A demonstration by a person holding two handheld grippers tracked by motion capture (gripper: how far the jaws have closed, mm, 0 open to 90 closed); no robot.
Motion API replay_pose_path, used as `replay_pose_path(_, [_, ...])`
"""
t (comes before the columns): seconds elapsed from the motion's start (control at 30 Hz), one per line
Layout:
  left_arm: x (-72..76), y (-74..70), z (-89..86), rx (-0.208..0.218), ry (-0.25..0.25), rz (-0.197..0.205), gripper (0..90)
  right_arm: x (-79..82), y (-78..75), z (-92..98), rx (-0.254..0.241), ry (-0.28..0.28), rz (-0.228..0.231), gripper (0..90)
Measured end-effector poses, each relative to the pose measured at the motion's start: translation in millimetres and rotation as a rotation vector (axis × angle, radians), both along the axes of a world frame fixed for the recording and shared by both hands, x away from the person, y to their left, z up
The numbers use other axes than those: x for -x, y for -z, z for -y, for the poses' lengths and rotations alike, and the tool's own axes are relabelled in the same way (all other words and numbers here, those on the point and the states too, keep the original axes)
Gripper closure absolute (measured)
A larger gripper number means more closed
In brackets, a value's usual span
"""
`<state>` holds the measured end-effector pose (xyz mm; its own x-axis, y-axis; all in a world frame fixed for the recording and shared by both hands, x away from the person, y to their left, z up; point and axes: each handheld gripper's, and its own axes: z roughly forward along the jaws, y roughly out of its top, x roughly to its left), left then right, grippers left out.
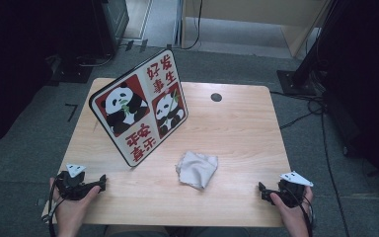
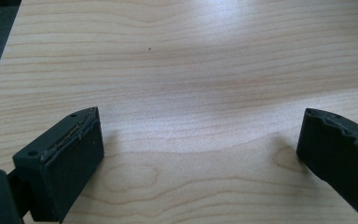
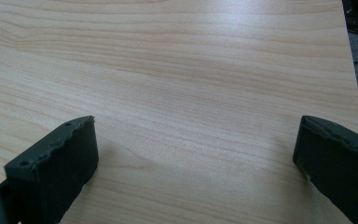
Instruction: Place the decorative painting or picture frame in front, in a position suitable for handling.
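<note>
I have both grippers parked low at the near edge of the wooden surface [image 1: 237, 128], one at each corner. My left gripper [image 1: 101, 181] has its jaws spread wide with nothing between them; in the left gripper view [image 2: 200, 140] I see bare wood grain between and ahead of the two black jaws, plus a strip of grey floor off past the left jaw. My right gripper [image 1: 261, 190] is the same, jaws spread as wide as they go and nothing in them, and the right gripper view [image 3: 196, 144] gives me plain wood ahead of the jaws, with the surface's edge and a sliver of floor beyond the right jaw. The high view shows what neither gripper camera catches: a crumpled grey cloth [image 1: 197, 169] lying on the surface between the two grippers, a little beyond their jaw tips and well apart from both, nearer the middle. Farther out from the left jaws stands a panda board [image 1: 139, 106], tilted back, white with red panels and red characters, its lower corner resting on the surface near the cloth. I see no container on the surface. A small dark round hole [image 1: 216, 97] sits near the far edge.
</note>
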<state>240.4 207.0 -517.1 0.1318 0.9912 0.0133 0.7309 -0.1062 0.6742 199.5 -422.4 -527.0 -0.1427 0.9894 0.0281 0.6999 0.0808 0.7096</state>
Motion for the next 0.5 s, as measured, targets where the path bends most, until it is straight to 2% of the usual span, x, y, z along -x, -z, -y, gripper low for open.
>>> replay_pose_path(0.03, [0.7, -0.8, -0.5, -0.009, -0.003, 0.003, 0.4, -0.1, 0.0, -0.1, 0.000, 0.001, 0.000, 0.0])
replay_pose_path(0.13, [3.8, -4.6, -0.7, 0.021, -0.027, 0.035, 0.5, -0.5, 0.0, -0.2, -0.001, 0.003, -0.001, 0.0])
replay_pose_path(0.23, [6.9, -9.7, 2.3, 0.005, -0.022, 0.064, 0.5, -1.2, 0.0, -0.3, 0.000, 0.007, -0.001, 0.0])
replay_pose_path(0.3, [8.9, -15.6, 4.4, 0.018, -0.009, 0.090, 0.5, -1.8, 0.0, -0.2, 0.001, 0.007, 0.000, 0.0])
replay_pose_path(0.33, [10.4, -21.3, 8.2, 0.033, 0.008, 0.120, 0.5, -2.1, -0.1, 0.0, 0.000, 0.005, -0.001, 0.0])
replay_pose_path(0.37, [10.4, -21.3, 8.2, 0.033, 0.008, 0.120, 0.7, -2.1, -0.1, 0.0, 0.000, 0.005, -0.001, 0.0])
replay_pose_path(0.5, [8.8, -26.2, 20.3, 0.038, 0.061, 0.144, 0.8, -2.8, -0.1, 0.0, -0.002, 0.009, 0.000, 0.0])
